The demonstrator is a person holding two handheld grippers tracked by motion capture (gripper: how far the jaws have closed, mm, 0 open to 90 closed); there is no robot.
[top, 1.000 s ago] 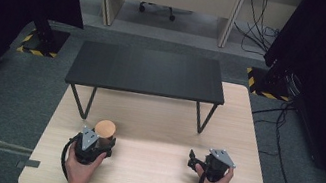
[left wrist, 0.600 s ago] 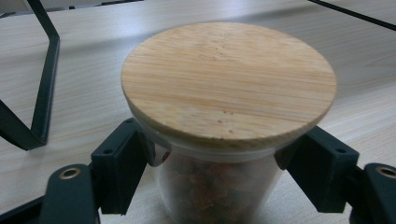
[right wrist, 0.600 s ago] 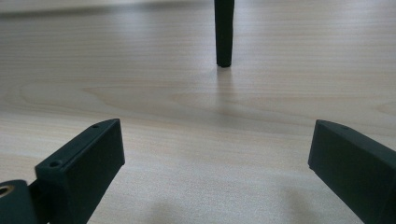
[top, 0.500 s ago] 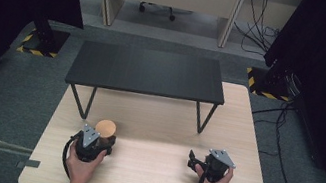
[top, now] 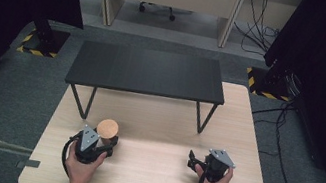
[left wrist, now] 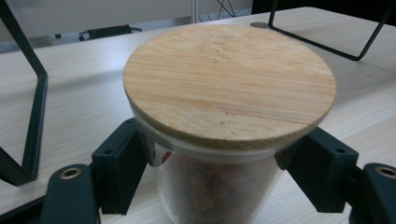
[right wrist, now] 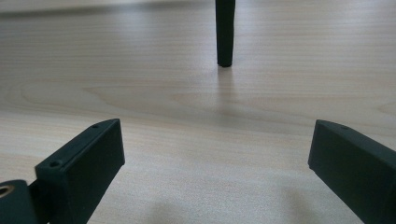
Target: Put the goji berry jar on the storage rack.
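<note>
my left claw (left wrist: 219, 186) has just shut on the jar (left wrist: 219, 186) near the tabletop's (top: 150, 180) front left edge. lifting is left. my right claw (right wrist: 217, 158) is wide open, holding nothing.

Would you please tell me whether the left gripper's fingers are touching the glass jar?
Touching: in the left gripper view both fingers press against the glass jar just under its wooden lid.

black shelf (top: 147, 71) ahead, bare wooden table (top: 152, 171) between grippers
</note>
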